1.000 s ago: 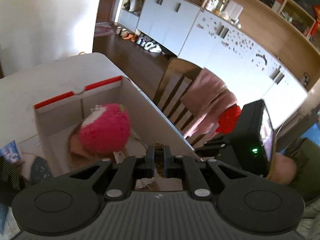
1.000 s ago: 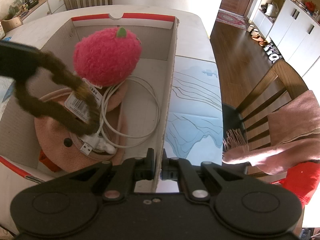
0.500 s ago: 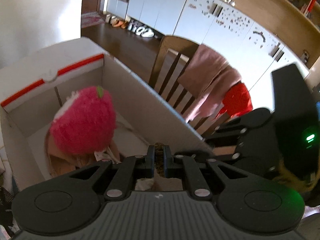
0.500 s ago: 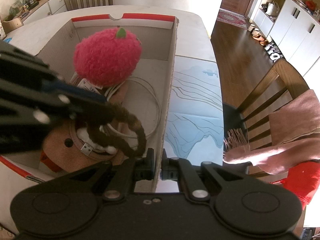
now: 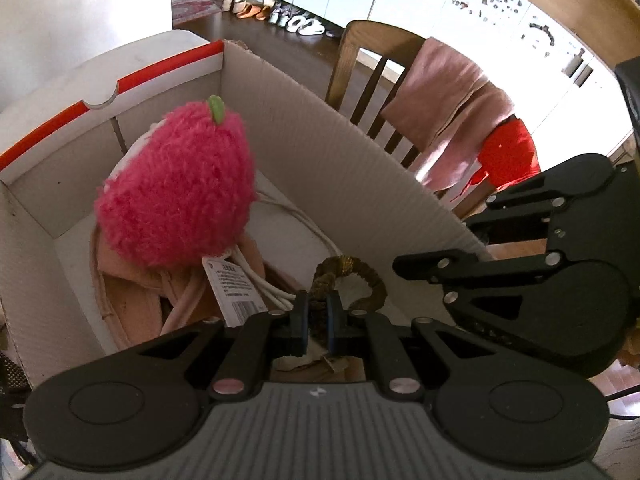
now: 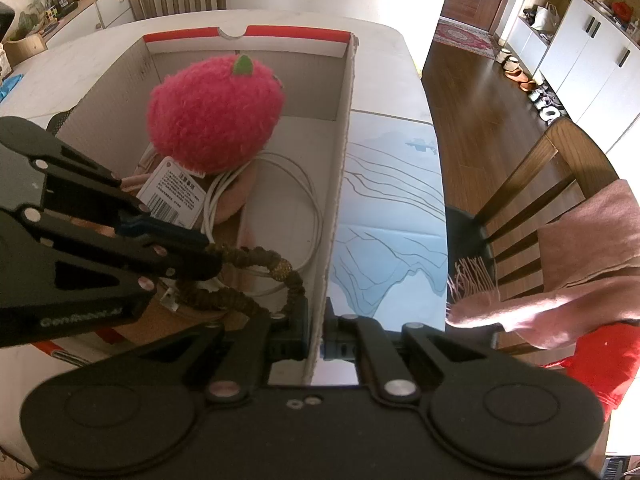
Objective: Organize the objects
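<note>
Left wrist view: a white box with a red rim stripe stands on the pale worktop, near a chair draped with a pink cloth; white cupboards line the dark floor. The left tongs are nearly closed, pinching a brown loop inside the box, beside the pink plush. The right tongs reach in from the right.

Right wrist view: the right tongs are clamped on the box wall. Only here show a coiled white cable, a blue mat, and the loop hanging from the left tongs.
</note>
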`<state>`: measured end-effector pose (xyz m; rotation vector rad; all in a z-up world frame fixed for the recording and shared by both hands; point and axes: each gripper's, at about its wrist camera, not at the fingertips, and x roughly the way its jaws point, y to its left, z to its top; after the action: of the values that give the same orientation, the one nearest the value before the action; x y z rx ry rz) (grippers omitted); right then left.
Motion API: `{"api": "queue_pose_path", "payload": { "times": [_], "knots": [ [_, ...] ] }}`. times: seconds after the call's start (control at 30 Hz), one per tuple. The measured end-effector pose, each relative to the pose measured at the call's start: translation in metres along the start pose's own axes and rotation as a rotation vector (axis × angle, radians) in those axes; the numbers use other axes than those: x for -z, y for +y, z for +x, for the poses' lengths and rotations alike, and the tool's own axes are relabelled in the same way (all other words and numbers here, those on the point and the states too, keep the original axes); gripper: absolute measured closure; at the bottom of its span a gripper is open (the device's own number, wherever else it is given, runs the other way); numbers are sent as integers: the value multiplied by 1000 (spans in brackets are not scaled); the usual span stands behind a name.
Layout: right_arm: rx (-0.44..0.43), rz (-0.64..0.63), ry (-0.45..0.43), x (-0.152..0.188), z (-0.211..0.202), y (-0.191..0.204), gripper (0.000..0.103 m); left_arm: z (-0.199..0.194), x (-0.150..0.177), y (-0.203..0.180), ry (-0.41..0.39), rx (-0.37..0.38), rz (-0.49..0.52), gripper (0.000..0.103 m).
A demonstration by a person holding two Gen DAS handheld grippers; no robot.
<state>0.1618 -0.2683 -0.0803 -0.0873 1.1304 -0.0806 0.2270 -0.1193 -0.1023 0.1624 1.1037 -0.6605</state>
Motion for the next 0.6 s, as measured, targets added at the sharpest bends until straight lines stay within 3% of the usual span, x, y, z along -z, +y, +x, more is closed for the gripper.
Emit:
{"api": "queue_pose_path", "payload": {
  "times": [0.3,0.47,0.6],
  "knots": [
    [1,-1,1,0,0,0,99,0,0,2,11,-15,-15,90],
    [0,0,0,1,0,0,99,-6,4,0,-13,-36,-8,72],
    [1,-1,0,1,0,0,99,-14,6,-3,-39,-36,-6,48]
  ]
}}
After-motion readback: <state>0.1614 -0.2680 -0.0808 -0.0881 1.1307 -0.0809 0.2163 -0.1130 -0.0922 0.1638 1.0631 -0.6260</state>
